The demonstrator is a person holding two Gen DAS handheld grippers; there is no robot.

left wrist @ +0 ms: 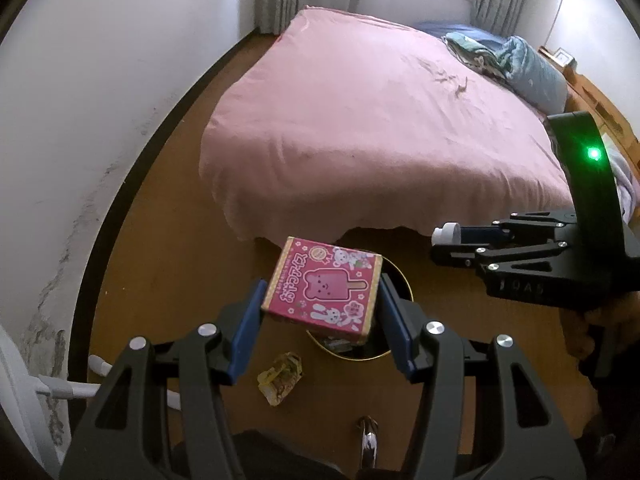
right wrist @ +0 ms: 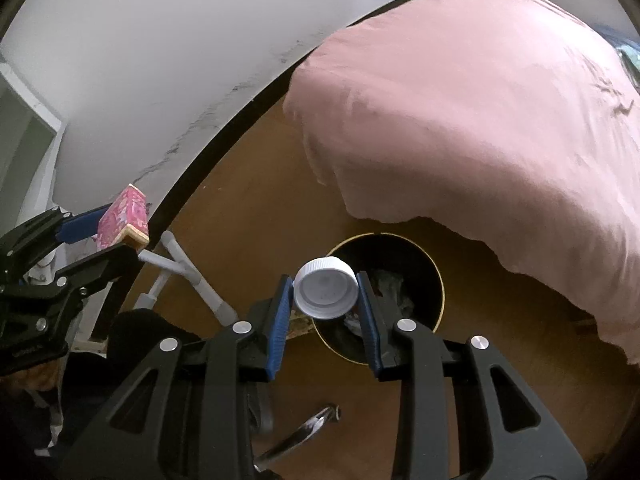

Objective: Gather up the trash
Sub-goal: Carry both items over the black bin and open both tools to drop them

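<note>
A bed [left wrist: 360, 120] under a pink cover fills the 12 o'clock half of the left wrist view, its far end crowded with bedding that is hard to make out. On the wooden floor [left wrist: 180, 240] at its foot stands a dark, gold-rimmed bin [right wrist: 436, 280], its contents mostly hidden. The left gripper [left wrist: 320, 300] holds its fingers pinched on a pink box [left wrist: 324, 292] above the bin. At 3 o'clock the right gripper [right wrist: 325, 294] pinches a white cap [right wrist: 326, 288] over the bin's edge. A crumpled yellow wrapper [left wrist: 280, 376], perhaps foil, lies on the floor at 7 o'clock of the bin.
</note>
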